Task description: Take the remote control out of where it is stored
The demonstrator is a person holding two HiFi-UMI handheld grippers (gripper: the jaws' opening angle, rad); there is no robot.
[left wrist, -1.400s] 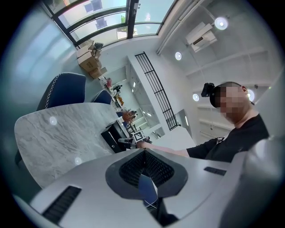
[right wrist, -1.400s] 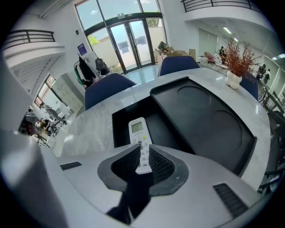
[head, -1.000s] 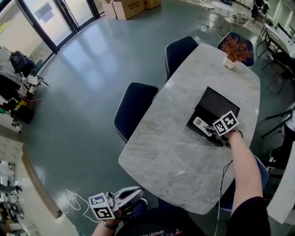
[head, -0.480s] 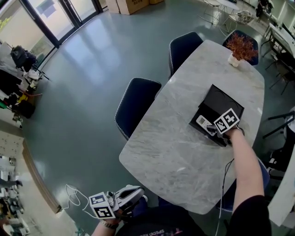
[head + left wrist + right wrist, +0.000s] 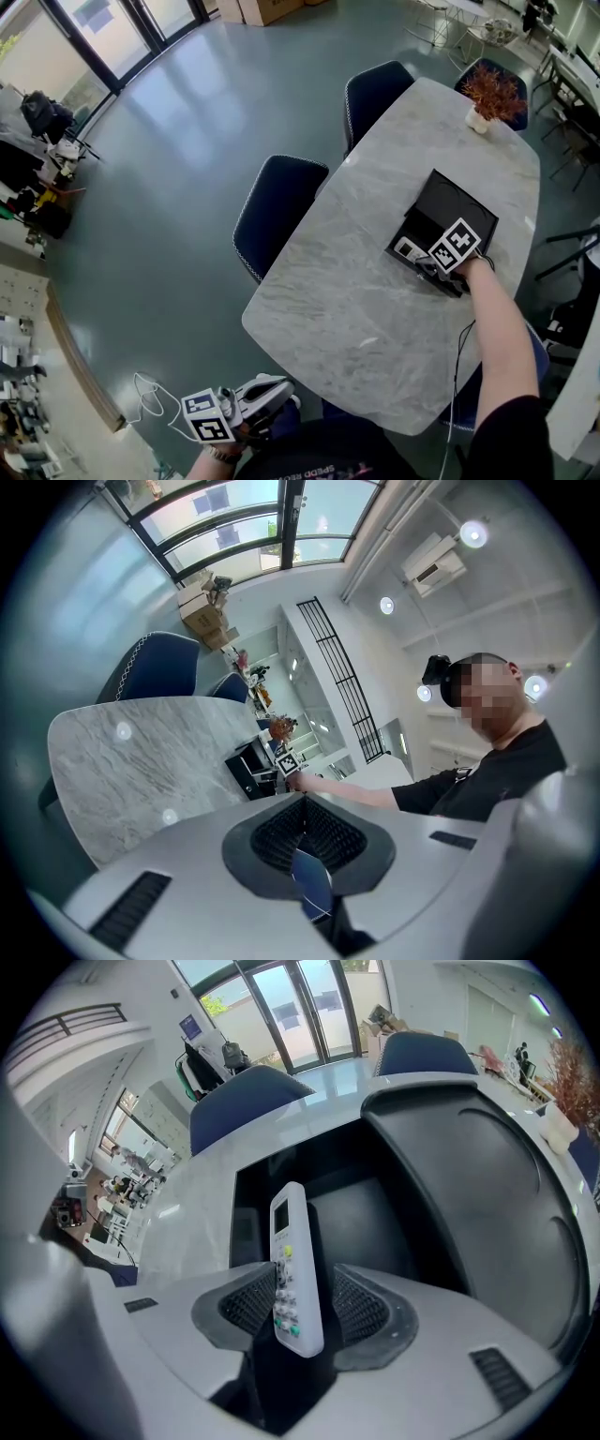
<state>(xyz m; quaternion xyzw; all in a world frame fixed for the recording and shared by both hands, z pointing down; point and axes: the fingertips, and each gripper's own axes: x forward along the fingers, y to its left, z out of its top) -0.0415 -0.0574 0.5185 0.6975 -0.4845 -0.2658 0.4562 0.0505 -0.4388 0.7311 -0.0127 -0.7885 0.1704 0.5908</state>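
Observation:
A white remote control (image 5: 405,249) lies in the near-left end of an open black box (image 5: 455,202) on the marble table (image 5: 347,291). My right gripper (image 5: 424,265) reaches into that end of the box. In the right gripper view the remote (image 5: 292,1269) stands lengthwise between the pads of my right gripper (image 5: 300,1305); the jaws are opening, and a dark gap shows on the remote's right side. My left gripper (image 5: 279,392) hangs below the table's near edge, away from the box. Its jaws (image 5: 302,841) are together with nothing held.
Two dark blue chairs (image 5: 277,220) (image 5: 375,94) stand along the table's left side. A small red plant in a white pot (image 5: 489,98) sits at the far end. The box's raised lid (image 5: 469,1176) fills the right of the right gripper view. Cardboard boxes stand far off.
My right gripper has pushed slightly further over the remote at the box's near end. The remote and the left gripper stay where they were.

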